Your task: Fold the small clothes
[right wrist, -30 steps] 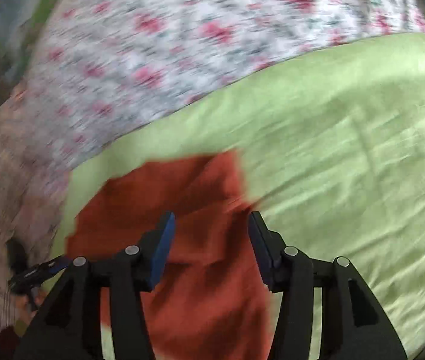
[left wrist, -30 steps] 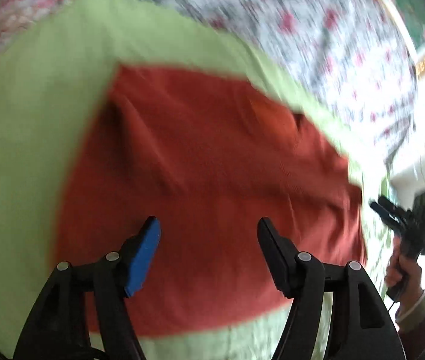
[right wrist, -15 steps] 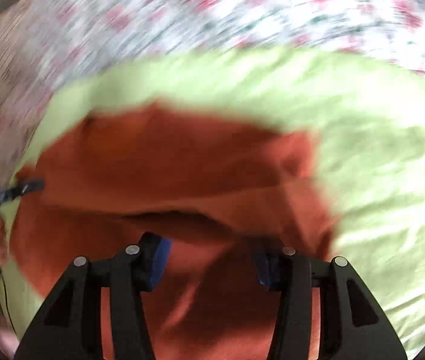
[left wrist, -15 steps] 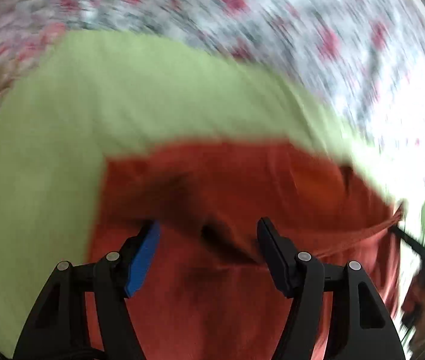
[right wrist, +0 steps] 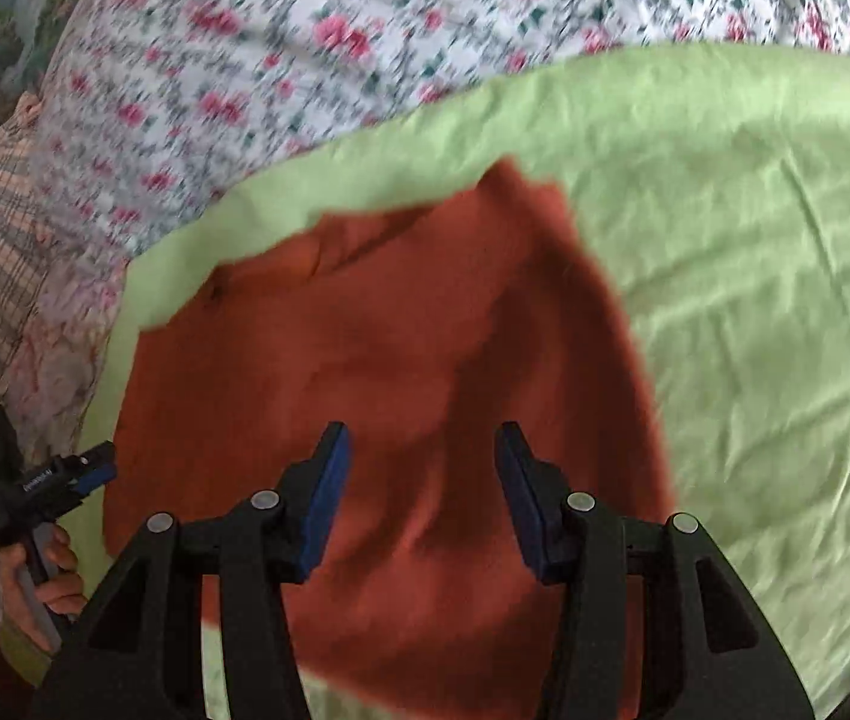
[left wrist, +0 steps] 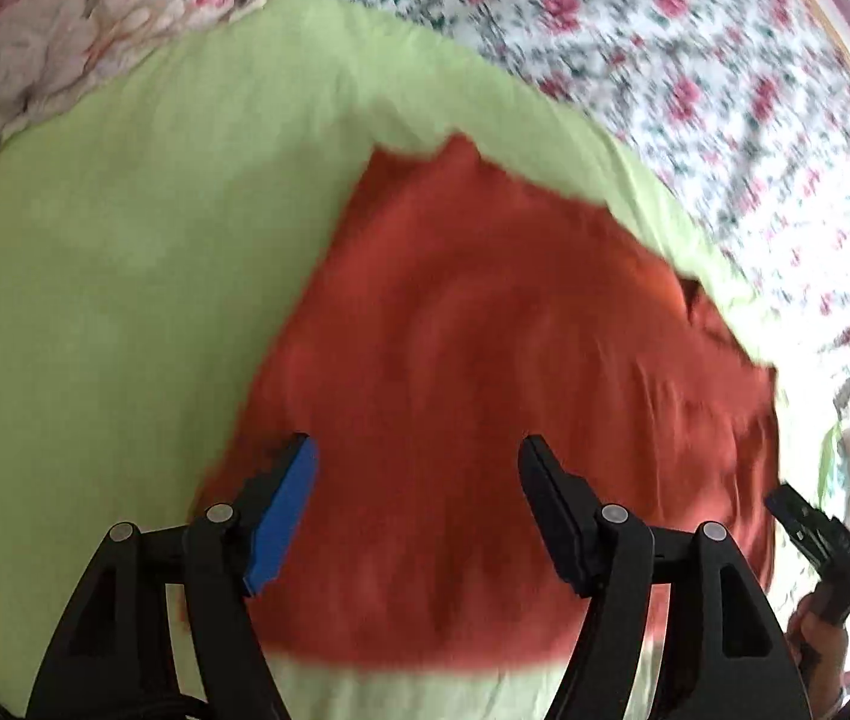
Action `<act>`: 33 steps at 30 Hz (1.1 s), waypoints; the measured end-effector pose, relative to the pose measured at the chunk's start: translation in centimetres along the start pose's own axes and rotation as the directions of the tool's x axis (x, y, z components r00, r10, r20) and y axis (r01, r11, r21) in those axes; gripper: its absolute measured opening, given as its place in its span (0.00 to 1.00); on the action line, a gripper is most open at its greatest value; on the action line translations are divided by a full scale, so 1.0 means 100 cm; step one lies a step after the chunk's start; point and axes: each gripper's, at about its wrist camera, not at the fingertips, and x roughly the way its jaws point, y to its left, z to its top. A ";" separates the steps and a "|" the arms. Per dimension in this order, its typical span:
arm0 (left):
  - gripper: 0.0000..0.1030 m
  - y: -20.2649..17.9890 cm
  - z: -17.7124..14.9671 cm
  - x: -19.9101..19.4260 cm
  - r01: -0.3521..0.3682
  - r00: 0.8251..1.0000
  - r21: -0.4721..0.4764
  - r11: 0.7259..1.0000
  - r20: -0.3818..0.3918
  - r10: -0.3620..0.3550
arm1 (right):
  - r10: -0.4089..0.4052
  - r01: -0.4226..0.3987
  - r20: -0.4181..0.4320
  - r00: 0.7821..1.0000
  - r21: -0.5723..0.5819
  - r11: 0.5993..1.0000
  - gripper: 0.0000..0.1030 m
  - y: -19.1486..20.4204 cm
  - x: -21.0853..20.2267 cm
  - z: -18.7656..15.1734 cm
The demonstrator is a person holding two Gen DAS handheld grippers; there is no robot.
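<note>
Rust-red garment (left wrist: 485,390) lies flat on the green sheet (left wrist: 125,270), directly beneath both tools; left gripper (left wrist: 416,468) and right gripper (right wrist: 422,450) hover over its near part, jaws spread and empty; neither looks nearer.

Item count, both wrist views

Qty: 1 red garment (left wrist: 485,396); 1 green sheet (left wrist: 125,276); 1 floral bedcover (right wrist: 305,48); 2 grippers, left (left wrist: 416,501) & right (right wrist: 422,483).

Left gripper (left wrist: 416,480) and right gripper (right wrist: 419,462): black angular frames, silver screws, blue pads (left wrist: 281,516); bare skin, possibly a sleeve cuff, blurred.
</note>
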 end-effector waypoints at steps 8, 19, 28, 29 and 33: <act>0.68 0.002 -0.082 -0.038 0.065 0.996 0.029 0.997 -0.065 -0.063 | 0.039 -0.038 -0.086 0.996 0.014 0.999 0.50 0.037 -0.003 -0.050; 0.69 0.032 -0.113 -0.066 0.092 0.994 -0.049 0.995 -0.053 -0.095 | 0.047 -0.052 -0.157 0.987 -0.027 0.998 0.54 0.076 0.000 -0.077; 0.71 0.034 -0.109 -0.066 0.104 0.993 -0.081 0.991 -0.043 -0.107 | 0.050 -0.054 -0.150 0.987 -0.024 0.998 0.59 0.078 -0.009 -0.080; 0.72 0.031 -0.109 -0.064 0.104 0.993 -0.079 0.991 -0.048 -0.108 | 0.048 -0.052 -0.150 0.988 -0.021 0.998 0.59 0.077 -0.010 -0.080; 0.73 0.026 -0.105 -0.053 0.133 0.987 -0.095 0.986 -0.076 -0.141 | 0.047 -0.048 -0.140 0.989 0.001 0.999 0.60 0.070 -0.014 -0.078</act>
